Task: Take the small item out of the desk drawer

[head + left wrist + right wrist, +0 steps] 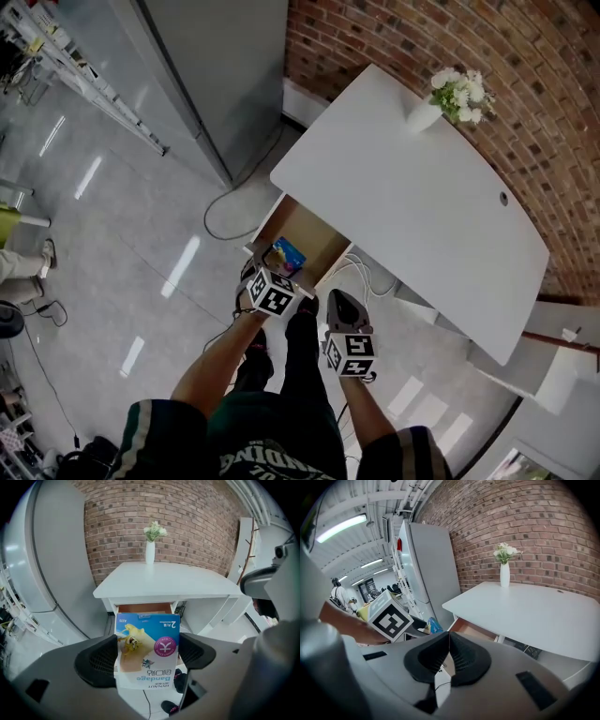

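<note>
A small blue bandage box [147, 649] sits between the jaws of my left gripper [147, 656], which is shut on it. In the head view that box [288, 253] is held in front of the open drawer [302, 234] of the white desk [412, 197], with my left gripper [278, 272] just below it. In the left gripper view the drawer [143, 608] stands pulled out, its inside hidden by the box. My right gripper [448, 656] is shut with nothing in it, and in the head view my right gripper [342, 314] hangs beside the left one, in front of the desk.
A white vase of flowers [441, 101] stands at the desk's far end by the brick wall [525, 84]. A grey cabinet [202, 66] rises to the left. Cables [230, 202] lie on the floor. White shelving [553, 356] stands at right. Other people [340, 595] are far off.
</note>
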`<state>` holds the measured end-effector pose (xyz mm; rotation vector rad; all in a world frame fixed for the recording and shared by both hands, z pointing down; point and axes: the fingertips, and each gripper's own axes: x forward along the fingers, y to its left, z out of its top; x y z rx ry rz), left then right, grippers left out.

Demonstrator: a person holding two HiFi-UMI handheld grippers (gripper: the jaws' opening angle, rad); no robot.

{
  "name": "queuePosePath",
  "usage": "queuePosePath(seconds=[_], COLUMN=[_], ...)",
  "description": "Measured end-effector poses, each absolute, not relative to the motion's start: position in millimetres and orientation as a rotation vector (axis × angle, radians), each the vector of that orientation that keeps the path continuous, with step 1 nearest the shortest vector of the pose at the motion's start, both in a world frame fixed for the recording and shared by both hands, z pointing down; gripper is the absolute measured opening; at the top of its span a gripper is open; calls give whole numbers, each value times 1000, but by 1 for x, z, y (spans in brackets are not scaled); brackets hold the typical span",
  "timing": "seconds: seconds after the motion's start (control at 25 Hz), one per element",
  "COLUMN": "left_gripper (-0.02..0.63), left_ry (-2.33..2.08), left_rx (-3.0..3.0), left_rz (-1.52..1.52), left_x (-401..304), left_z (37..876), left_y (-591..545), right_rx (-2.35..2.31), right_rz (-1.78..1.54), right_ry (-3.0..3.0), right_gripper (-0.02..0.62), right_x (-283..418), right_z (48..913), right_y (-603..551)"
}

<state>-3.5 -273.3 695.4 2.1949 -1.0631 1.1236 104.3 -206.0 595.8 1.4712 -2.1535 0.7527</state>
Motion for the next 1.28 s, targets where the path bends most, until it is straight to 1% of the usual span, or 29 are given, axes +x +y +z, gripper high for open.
queuePosePath(seconds=[0.4,0.88,1.28], left_gripper=[422,422,422], left_ry=[-1102,-1177,-1249], left_rx=[2360,2507,2622], left_rz=[1133,975,866], left_x=[-26,-33,-37], left_z=[613,513,449], left_y=[-248,-234,-242], right_rx=[1535,1643,1710], right_rz=[651,486,359], right_ry=[-2210,-2286,-2347], right_gripper=[25,25,25], right_x=[90,84,80], right_z=[540,457,403], right_y=[-188,-177,-184])
